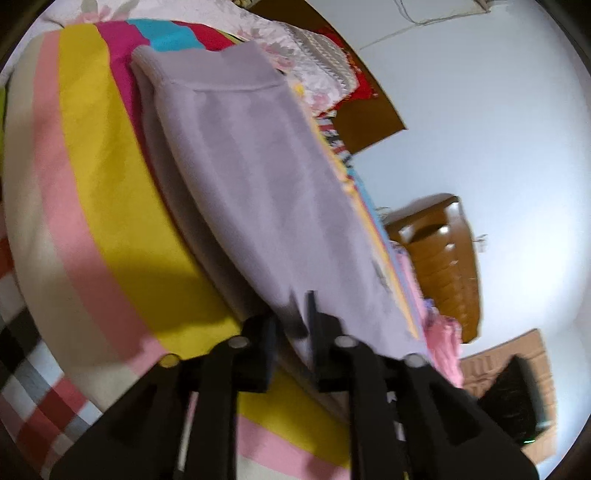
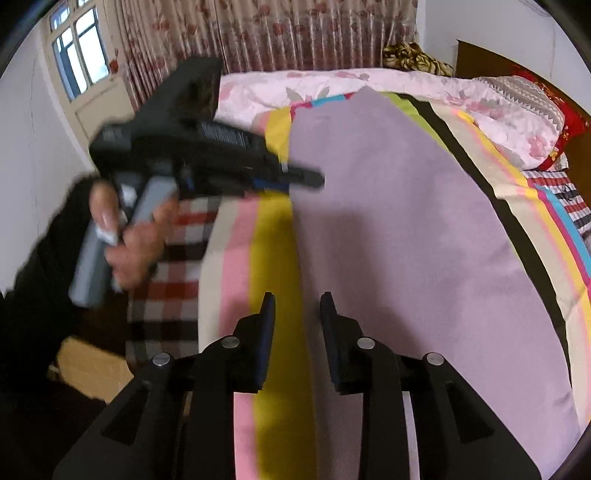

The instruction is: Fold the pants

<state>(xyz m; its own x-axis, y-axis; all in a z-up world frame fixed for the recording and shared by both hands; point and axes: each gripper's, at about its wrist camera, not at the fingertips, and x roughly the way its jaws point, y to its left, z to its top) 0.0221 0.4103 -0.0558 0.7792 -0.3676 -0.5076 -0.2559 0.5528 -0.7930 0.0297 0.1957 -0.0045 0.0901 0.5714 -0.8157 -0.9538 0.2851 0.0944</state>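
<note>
The lilac pants (image 1: 251,177) lie on a striped bedspread (image 1: 92,177). In the left wrist view my left gripper (image 1: 295,325) is shut on the near edge of the pants and lifts it off the bed. In the right wrist view the pants (image 2: 406,240) spread flat across the bed. My right gripper (image 2: 297,306) is open and empty, hovering over the left edge of the pants. The left gripper (image 2: 306,179) also shows there, pinching the pants' edge farther along, held by a hand (image 2: 129,240).
A pink floral quilt (image 2: 369,88) and pillows (image 2: 535,96) lie at the head of the bed. A wooden nightstand (image 1: 439,258) stands beside the bed. A checked sheet (image 2: 173,266) hangs at the bed's edge. Curtains (image 2: 277,33) and a window (image 2: 77,51) are behind.
</note>
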